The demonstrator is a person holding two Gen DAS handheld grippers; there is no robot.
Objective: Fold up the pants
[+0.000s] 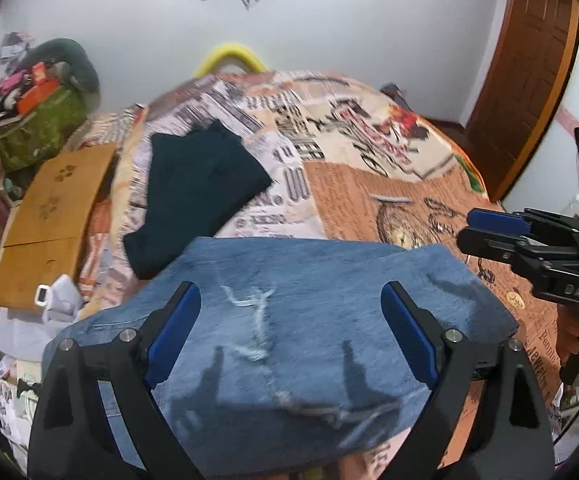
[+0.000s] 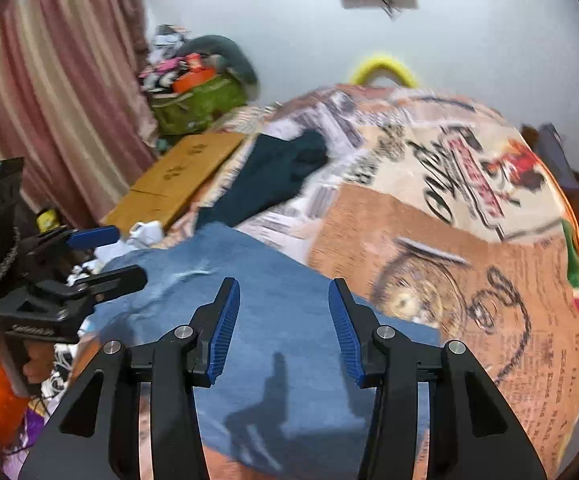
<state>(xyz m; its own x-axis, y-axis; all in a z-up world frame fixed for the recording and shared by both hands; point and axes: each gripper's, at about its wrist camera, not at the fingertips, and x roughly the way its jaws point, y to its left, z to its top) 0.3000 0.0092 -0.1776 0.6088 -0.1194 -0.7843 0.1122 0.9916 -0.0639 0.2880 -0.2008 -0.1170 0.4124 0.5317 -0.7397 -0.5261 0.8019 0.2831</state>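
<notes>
The folded jeans (image 1: 289,320) lie on the near part of the bedspread (image 1: 369,184). A second folded garment (image 1: 201,184) lies on the bedspread beyond the jeans, to the far left, its near end close to the jeans' far edge. A wooden board (image 1: 53,216) lies left of that garment, beside the bed. A bag (image 1: 41,128) stands behind the board, against the far wall. The left gripper (image 1: 289,332) hovers above the jeans; the right gripper (image 2: 285,328) hovers above their right part. A door (image 1: 529,80) stands at far right.
</notes>
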